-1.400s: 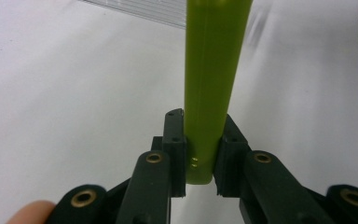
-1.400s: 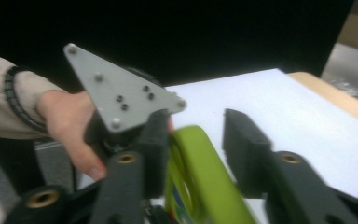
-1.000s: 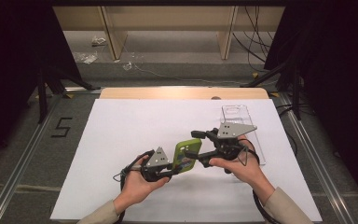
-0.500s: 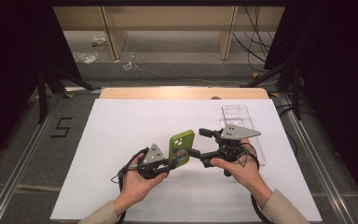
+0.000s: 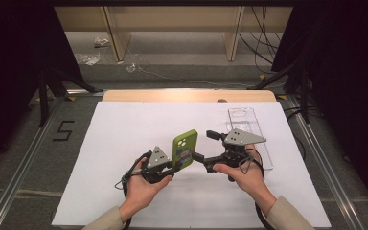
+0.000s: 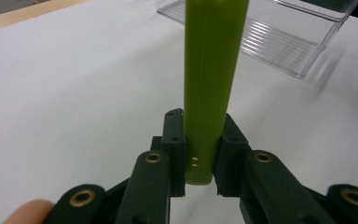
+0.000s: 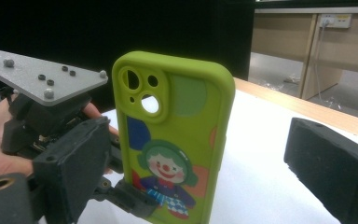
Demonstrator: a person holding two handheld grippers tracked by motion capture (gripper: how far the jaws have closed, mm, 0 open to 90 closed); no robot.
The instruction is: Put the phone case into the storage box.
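The only writing I can read is a black "5" marked on the grey floor strip, far out to the left of my left gripper; the case itself carries no brand or lettering that I can make out.

What I am holding is a lime-green soft phone case with a cartoon clown print. My left gripper is clamped on its lower end: in the left gripper view the two black pads press against the case's flat faces, with the narrow green edge rising straight up between them and two tiny holes near its bottom. The case stands upright above the white table sheet, lifted off it.

In the right gripper view the printed back faces me: a raised camera cut-out block with three round openings at the top left, a pale green disc beside it, blue and orange patches, and a clown with green hair and a red nose lower down.

My right gripper is spread wide. One black pad sits off to the right of the case, clear of it; the other finger lies low and left, close beside the case.

A clear, ribbed plastic tray lies on the sheet beyond my right gripper.
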